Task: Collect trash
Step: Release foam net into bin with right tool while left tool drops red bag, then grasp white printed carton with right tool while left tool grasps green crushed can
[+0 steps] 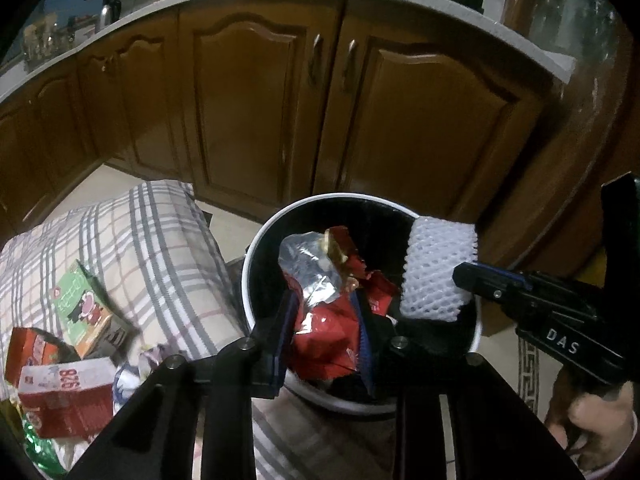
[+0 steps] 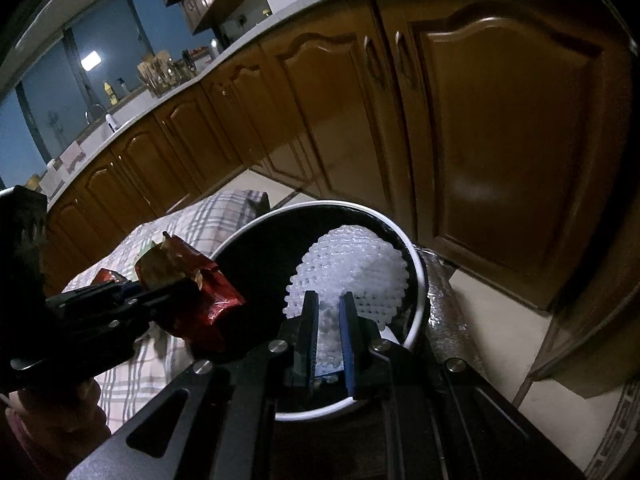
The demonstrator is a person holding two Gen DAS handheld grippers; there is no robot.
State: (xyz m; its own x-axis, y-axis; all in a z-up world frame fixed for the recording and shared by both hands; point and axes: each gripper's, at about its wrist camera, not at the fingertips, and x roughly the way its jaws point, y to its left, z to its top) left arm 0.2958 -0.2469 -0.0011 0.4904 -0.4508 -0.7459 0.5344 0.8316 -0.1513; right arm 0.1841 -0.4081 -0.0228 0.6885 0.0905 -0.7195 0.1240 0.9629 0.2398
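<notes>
A round bin (image 1: 256, 240) with a white rim and black inside stands on the floor; it also shows in the right wrist view (image 2: 416, 264). My left gripper (image 1: 326, 300) is shut on a crumpled red and silver wrapper (image 1: 320, 280) and holds it over the bin mouth; the wrapper also shows in the right wrist view (image 2: 200, 280). My right gripper (image 2: 330, 300) is shut on a white foam fruit net (image 2: 352, 268) above the bin's right side; the net also shows in the left wrist view (image 1: 436, 268).
A checked cloth (image 1: 140, 248) lies on the floor left of the bin with a green carton (image 1: 82, 304), a red and white box (image 1: 64, 396) and other litter. Brown cabinet doors (image 1: 256, 100) stand close behind. A patterned rug (image 1: 528, 376) lies at the right.
</notes>
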